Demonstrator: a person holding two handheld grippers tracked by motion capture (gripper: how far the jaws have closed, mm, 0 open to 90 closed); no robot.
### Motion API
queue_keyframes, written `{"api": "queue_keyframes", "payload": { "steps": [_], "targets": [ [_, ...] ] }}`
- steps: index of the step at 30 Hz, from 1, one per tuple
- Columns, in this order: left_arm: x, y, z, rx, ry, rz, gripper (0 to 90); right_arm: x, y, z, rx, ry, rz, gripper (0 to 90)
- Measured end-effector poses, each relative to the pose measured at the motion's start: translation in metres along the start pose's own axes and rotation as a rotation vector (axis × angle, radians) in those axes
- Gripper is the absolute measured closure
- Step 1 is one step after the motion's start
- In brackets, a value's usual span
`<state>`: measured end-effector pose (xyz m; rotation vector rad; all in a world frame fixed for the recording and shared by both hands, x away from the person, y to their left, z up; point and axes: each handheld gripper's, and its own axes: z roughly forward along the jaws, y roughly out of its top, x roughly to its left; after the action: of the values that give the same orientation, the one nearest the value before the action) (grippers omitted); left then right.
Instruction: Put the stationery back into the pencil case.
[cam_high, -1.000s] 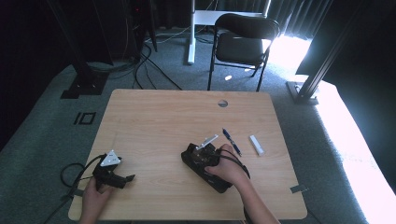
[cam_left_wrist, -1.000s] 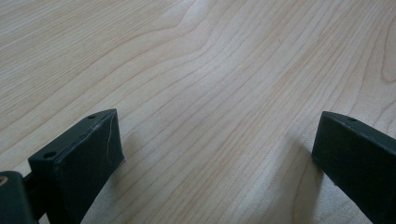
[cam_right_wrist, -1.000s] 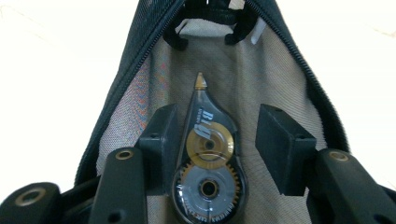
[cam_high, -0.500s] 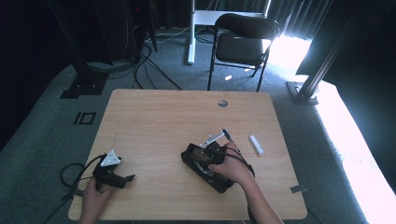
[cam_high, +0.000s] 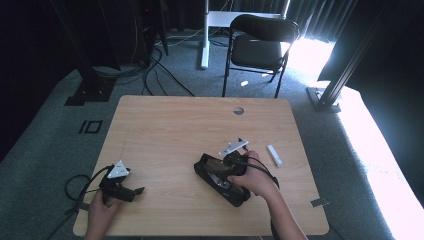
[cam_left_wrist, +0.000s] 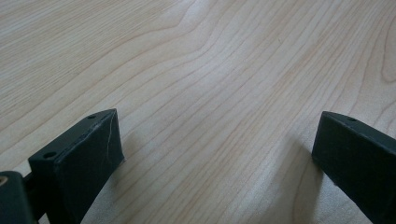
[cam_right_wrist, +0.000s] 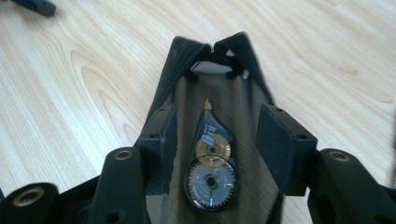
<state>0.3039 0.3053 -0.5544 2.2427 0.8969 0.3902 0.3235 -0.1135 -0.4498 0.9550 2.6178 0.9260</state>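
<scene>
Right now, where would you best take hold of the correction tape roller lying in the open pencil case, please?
Across its round geared end, probably. The correction tape roller lies flat in the pencil case, tip pointing away, so come straight down with the right tool, one pad on each long side.

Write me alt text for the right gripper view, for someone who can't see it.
A correction tape dispenser with see-through gears lies inside an open black pencil case with a brown lining, on a light wooden table. The right tongs hang over the case, black jaws apart on either side of the dispenser without touching it.
</scene>
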Motion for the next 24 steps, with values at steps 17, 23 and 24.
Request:
{"api": "queue_keyframes", "payload": {
  "steps": [17,23,24],
  "targets": [
    [0.000,0.000,0.000,0.000,0.000,0.001,1.9,-0.037,-0.015,-0.040,-0.133,-0.139,0.102,48.5],
    [0.000,0.000,0.000,0.002,0.000,0.002,1.9,-0.053,-0.024,-0.046,-0.157,-0.187,0.142,48.4],
    [0.000,0.000,0.000,0.002,0.000,0.002,1.9,-0.055,-0.026,-0.047,-0.158,-0.192,0.149,47.9]
  ]
}}
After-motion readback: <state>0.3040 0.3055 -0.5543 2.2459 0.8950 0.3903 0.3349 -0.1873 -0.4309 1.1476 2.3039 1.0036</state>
